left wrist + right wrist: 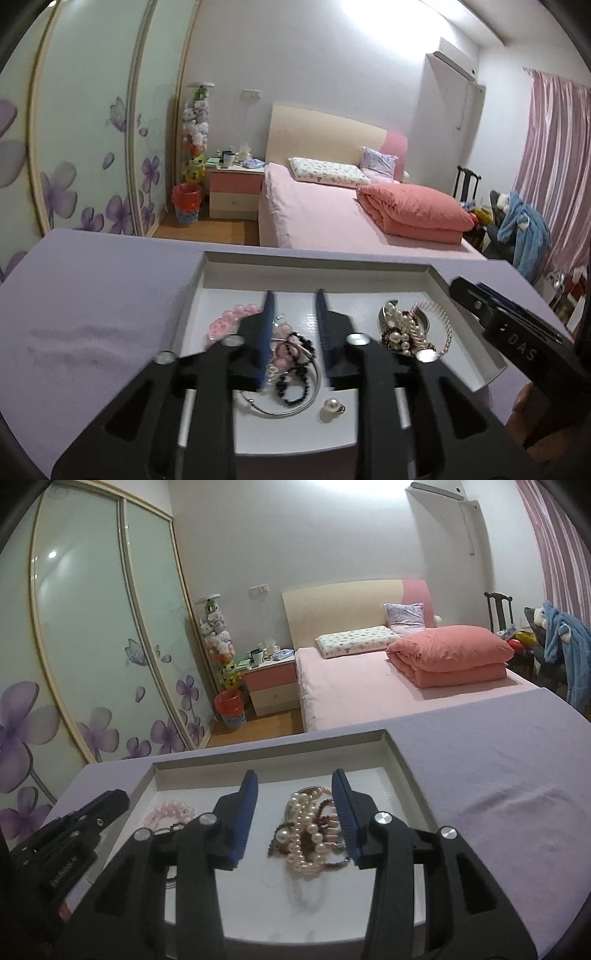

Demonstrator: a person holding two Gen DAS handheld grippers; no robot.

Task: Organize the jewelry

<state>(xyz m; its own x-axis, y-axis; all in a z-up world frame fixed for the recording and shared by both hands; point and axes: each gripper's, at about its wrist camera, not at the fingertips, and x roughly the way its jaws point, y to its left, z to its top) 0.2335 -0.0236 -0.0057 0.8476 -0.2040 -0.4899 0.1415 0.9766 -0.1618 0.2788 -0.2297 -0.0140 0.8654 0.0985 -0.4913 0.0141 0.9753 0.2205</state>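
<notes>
A shallow white tray (369, 271) lies on a purple cloth and holds the jewelry. My left gripper (295, 295) is open above a tangle of a black bead bracelet (295, 376), a silver bangle (291, 411) and pink beads; its pads touch nothing. A pink bead bracelet (229, 317) lies to its left, a single pearl piece (330, 406) near the front. My right gripper (294, 775) is open over a heap of pearl strands (306, 834) mixed with dark red beads, which lies between its fingers on the tray floor (258, 904). Each gripper shows at the edge of the other's view.
The purple cloth (92, 314) stretches wide on the tray's left, and more of it (498, 775) on its right. Beyond the table's far edge stand a pink bed (332, 206), a bedside cabinet (234, 192) and a flowered wardrobe (92, 646).
</notes>
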